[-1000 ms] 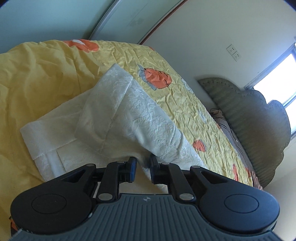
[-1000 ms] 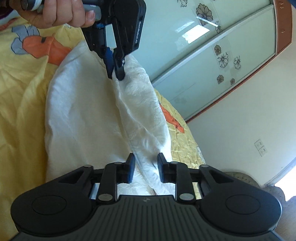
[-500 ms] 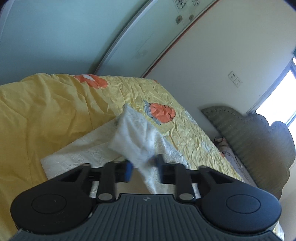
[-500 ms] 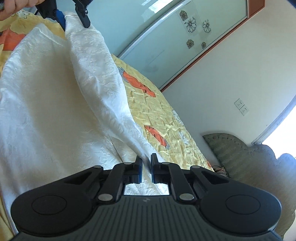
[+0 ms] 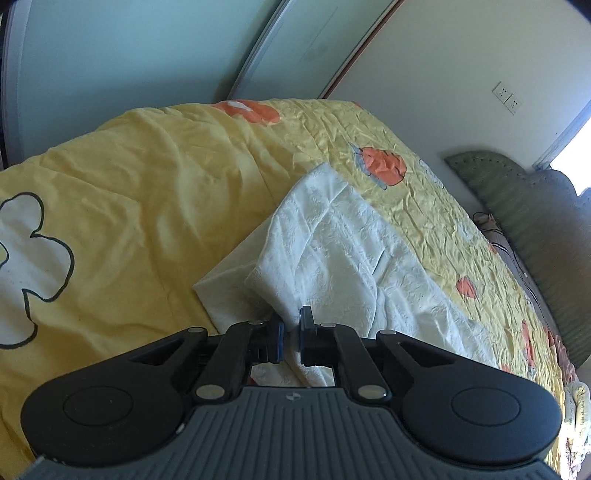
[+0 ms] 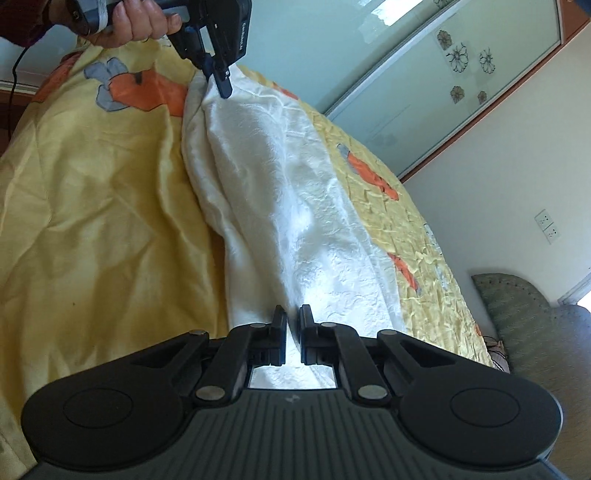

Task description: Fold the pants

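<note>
White textured pants (image 5: 343, 251) lie partly folded on a yellow bedspread (image 5: 140, 206). In the left wrist view my left gripper (image 5: 291, 325) is shut on an edge of the pants, with a fold of cloth rising from its tips. In the right wrist view the pants (image 6: 280, 206) stretch as a long strip between both grippers. My right gripper (image 6: 293, 321) is shut on the near end. The left gripper (image 6: 221, 81), held by a hand (image 6: 129, 22), pinches the far end at the top of that view.
The bedspread (image 6: 92, 221) carries orange carrot prints and a white flower outline (image 5: 26, 266). A green padded headboard (image 5: 517, 206) stands at the right. Sliding glass wardrobe doors (image 6: 443, 74) and a wall with sockets (image 5: 508, 98) lie beyond the bed.
Both grippers closed on the pants' edge and moved across the bed. The cloth between them is now lifted and pulled into a strip.
</note>
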The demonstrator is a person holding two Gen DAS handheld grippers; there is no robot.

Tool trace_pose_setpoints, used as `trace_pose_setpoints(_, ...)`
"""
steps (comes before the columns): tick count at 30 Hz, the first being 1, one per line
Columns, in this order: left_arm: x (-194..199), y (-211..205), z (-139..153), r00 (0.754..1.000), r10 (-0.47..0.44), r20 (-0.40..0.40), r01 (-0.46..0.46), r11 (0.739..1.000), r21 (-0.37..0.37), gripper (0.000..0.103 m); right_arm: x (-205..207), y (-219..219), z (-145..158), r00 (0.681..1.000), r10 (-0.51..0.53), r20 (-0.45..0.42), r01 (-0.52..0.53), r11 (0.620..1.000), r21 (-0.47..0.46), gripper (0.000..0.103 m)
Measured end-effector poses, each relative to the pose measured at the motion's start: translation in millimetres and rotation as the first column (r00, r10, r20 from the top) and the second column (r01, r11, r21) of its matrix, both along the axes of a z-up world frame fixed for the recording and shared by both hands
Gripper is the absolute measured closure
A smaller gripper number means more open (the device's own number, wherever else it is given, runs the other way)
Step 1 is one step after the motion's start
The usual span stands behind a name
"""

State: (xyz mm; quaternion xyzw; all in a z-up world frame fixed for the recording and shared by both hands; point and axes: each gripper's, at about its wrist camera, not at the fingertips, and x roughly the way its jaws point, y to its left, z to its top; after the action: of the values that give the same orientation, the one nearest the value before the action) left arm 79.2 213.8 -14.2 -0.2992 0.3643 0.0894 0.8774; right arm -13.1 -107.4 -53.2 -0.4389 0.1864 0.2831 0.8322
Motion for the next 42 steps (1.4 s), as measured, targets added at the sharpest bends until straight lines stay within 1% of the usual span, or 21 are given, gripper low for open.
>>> trace_pose_setpoints(4, -8.1, -1.1, 15.4, 1.0, -0.018, 0.01, 0.018, 0.999, 0.051, 0.095, -4.6, -1.8, 8.5, 1.0, -0.007, -0.026, 0.009, 0.999, 0.051, 0.097)
trace_pose_setpoints(6, -7.5, -3.5, 13.0, 1.0, -0.025, -0.001, 0.025, 0.997, 0.08, 0.095, -3.7, -3.1, 9.4, 0.999, -0.008, -0.035, 0.01, 0.998, 0.064, 0.097)
trace_pose_setpoints(8, -6.1, -2.5, 5.6, 0.998, -0.004, -0.057, 0.006, 0.999, 0.047, 0.095, 0.0, -3.3, 4.9, 0.998, -0.008, -0.062, 0.013, 0.998, 0.068, 0.097)
trace_pose_setpoints(11, -7.2, -1.3, 8.1, 0.999, -0.009, -0.048, 0.012, 0.998, 0.056, 0.095, -8.0, -3.4, 5.0, 0.998, -0.008, -0.069, 0.013, 0.997, 0.075, 0.097)
trace_pose_setpoints(13, -6.5, 1.0, 8.1, 0.998, 0.007, -0.06, -0.006, 1.0, 0.03, 0.095, -8.2, -7.2, 7.0, 0.995, -0.013, -0.102, 0.025, 0.993, 0.114, 0.097)
trace_pose_setpoints(19, -2.7, -2.1, 7.2, 0.997, -0.008, -0.08, 0.013, 0.998, 0.065, 0.094, -7.8, -5.9, -1.0, 0.992, -0.036, -0.121, 0.052, 0.99, 0.13, 0.096)
trace_pose_setpoints(21, -3.9, -1.5, 11.1, 0.996, 0.003, -0.093, 0.004, 0.997, 0.072, 0.084, -7.7, -6.9, -3.5, 0.992, -0.044, -0.117, 0.061, 0.989, 0.138, 0.096)
trace_pose_setpoints(23, -7.2, -0.6, 20.4, 0.996, 0.004, -0.094, 0.004, 0.996, 0.084, 0.08, -12.0, -8.0, -1.5, 0.993, -0.044, -0.108, 0.058, 0.99, 0.129, 0.094)
trace_pose_setpoints(25, -12.5, -3.9, 33.9, 0.996, 0.017, -0.091, -0.004, 0.99, 0.14, 0.076, -16.1, -18.7, 7.1, 0.991, -0.032, -0.134, 0.054, 0.985, 0.164, 0.089)
trace_pose_setpoints(27, -18.6, -11.9, 49.2, 0.996, 0.037, -0.077, -0.018, 0.972, 0.235, 0.075, -15.1, -38.9, 21.9, 0.98, -0.04, -0.193, 0.089, 0.964, 0.252, 0.088)
trace_pose_setpoints(30, -26.9, -31.5, 71.1, 1.0, 0.009, -0.008, -0.006, 0.949, 0.316, 0.075, -8.3, -88.2, 43.5, 0.957, -0.169, -0.235, 0.254, 0.882, 0.397, 0.088)
trace_pose_setpoints(31, -26.8, -41.3, 76.5, 1.0, -0.017, 0.014, 0.012, 0.944, 0.33, 0.075, -5.1, -107.3, 46.9, 0.94, -0.241, -0.24, 0.324, 0.845, 0.424, 0.088)
trace_pose_setpoints(32, -24.6, -52.4, 80.2, 0.998, -0.061, 0.031, 0.047, 0.941, 0.335, 0.075, -0.9, -131.6, 48.1, 0.908, -0.34, -0.246, 0.417, 0.793, 0.443, 0.088)
trace_pose_setpoints(33, -21.1, -62.5, 81.6, 0.993, -0.113, 0.042, 0.093, 0.938, 0.333, 0.074, 2.8, -152.9, 47.5, 0.867, -0.43, -0.252, 0.499, 0.74, 0.452, 0.088)
trace_pose_setpoints(35, -10.6, -95.2, 83.0, 0.959, -0.278, 0.055, 0.247, 0.914, 0.321, 0.068, 9.7, -201.5, 41.4, 0.755, -0.582, -0.303, 0.649, 0.597, 0.472, 0.088)
trace_pose_setpoints(36, -6.2, -110.3, 81.8, 0.939, -0.341, 0.052, 0.31, 0.899, 0.309, 0.067, 12.9, -232.6, 34.4, 0.677, -0.645, -0.354, 0.723, 0.494, 0.483, 0.088)
trace_pose_setpoints(38, -0.8, -149.3, 75.5, 0.865, -0.498, 0.059, 0.465, 0.841, 0.277, 0.067, 15.0, -278.9, 19.2, 0.544, -0.705, -0.454, 0.817, 0.324, 0.476, 0.087)
trace_pose_setpoints(39, -0.3, -168.7, 72.5, 0.818, -0.571, 0.064, 0.537, 0.799, 0.271, 0.066, 13.4, -306.5, 6.3, 0.466, -0.714, -0.523, 0.858, 0.22, 0.464, 0.087)
trace_pose_setpoints(40, -0.8, -186.8, 69.6, 0.774, -0.631, 0.064, 0.595, 0.757, 0.27, 0.066, 9.4, -325.9, -2.0, 0.412, -0.722, -0.556, 0.875, 0.144, 0.462, 0.088)
trace_pose_setpoints(41, -2.8, -204.3, 65.9, 0.728, -0.682, 0.064, 0.645, 0.714, 0.272, 0.066, 2.1, -339.2, -4.0, 0.393, -0.72, -0.571, 0.866, 0.083, 0.492, 0.088)
trace_pose_setpoints(42, -4.5, -219.1, 63.4, 0.687, -0.724, 0.065, 0.685, 0.674, 0.277, 0.063, -2.3, -344.7, 0.5, 0.345, -0.742, -0.574, 0.867, 0.018, 0.497, 0.088)
